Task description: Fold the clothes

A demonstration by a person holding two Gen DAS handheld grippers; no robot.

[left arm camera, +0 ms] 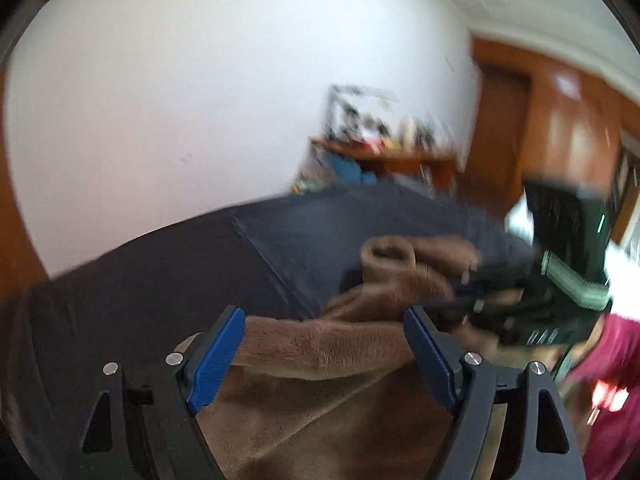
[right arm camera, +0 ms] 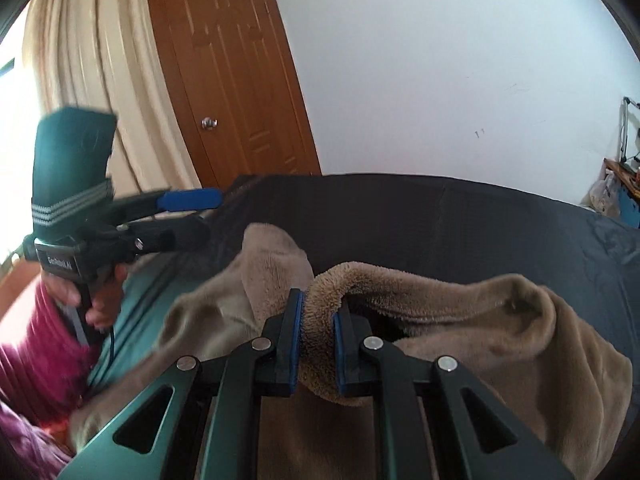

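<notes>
The brown fleece garment (right arm camera: 460, 320) lies bunched on the dark bed sheet (right arm camera: 440, 216), one thick roll raised. It looks soft, light and limp, so it should sag wherever unsupported; grip at hems or corners. The right hand-held gripper (right arm camera: 318, 340) pinches that roll. The left hand-held gripper (left arm camera: 324, 344) is spread, fleece between its fingers. Bare sheet beyond the garment gives room for spreading.

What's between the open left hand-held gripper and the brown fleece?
Nothing visible. The left hand-held gripper is open with the brown fleece garment lying directly between and below its blue pads. The right hand-held gripper already pinches a fold of it over the dark bed cover.
</notes>
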